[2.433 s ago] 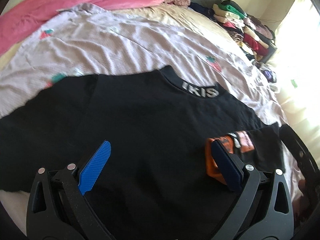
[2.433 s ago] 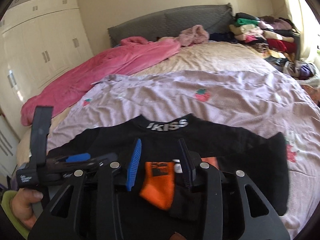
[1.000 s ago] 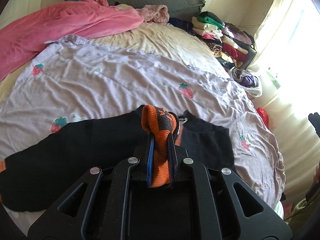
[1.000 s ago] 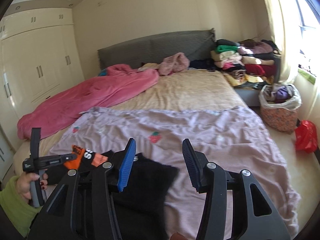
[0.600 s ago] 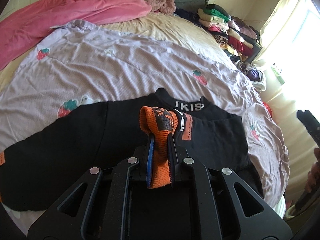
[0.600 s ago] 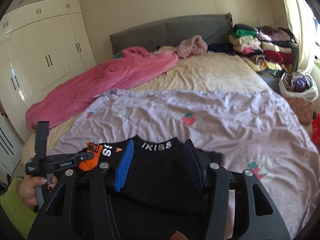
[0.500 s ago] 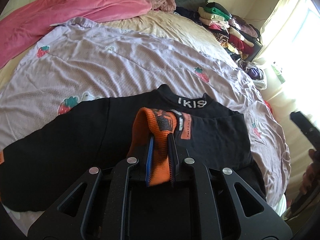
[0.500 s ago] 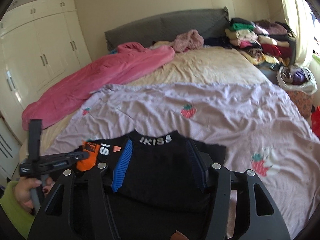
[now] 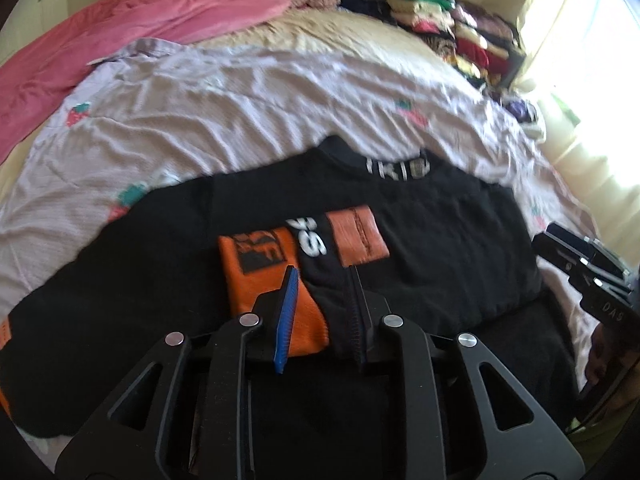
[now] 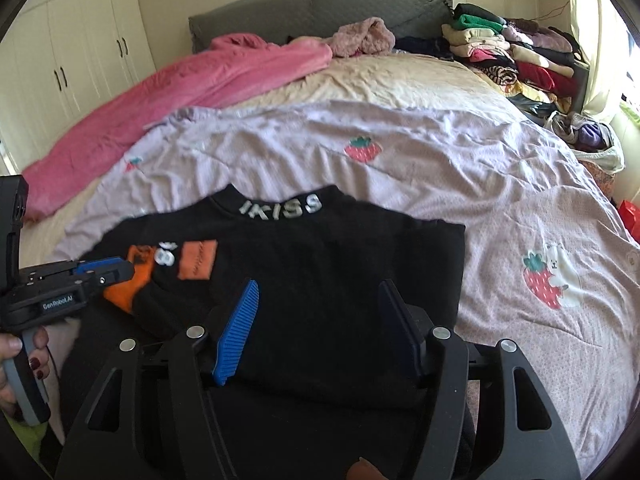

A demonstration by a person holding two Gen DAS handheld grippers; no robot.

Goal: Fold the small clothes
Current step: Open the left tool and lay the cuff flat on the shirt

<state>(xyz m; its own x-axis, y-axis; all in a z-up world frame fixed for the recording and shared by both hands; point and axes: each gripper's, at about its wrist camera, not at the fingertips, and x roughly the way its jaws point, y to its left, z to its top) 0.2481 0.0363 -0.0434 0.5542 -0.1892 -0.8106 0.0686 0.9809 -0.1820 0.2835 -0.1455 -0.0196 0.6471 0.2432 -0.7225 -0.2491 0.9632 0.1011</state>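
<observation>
Sweater (image 10: 320,280) flat; left fingers (image 9: 286,300) opening over cuff (image 9: 264,272).

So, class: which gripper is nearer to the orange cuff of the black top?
Left. The left gripper is right over the orange cuff, jaws opening with the cuff between them. The right gripper hangs over the black top body, well to the cuff's right.

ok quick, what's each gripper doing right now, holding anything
Left gripper: jaws opening, the orange cuff lies between them on the black top, no longer pinched.
Right gripper: jaws opening, empty, over the black top.
</observation>
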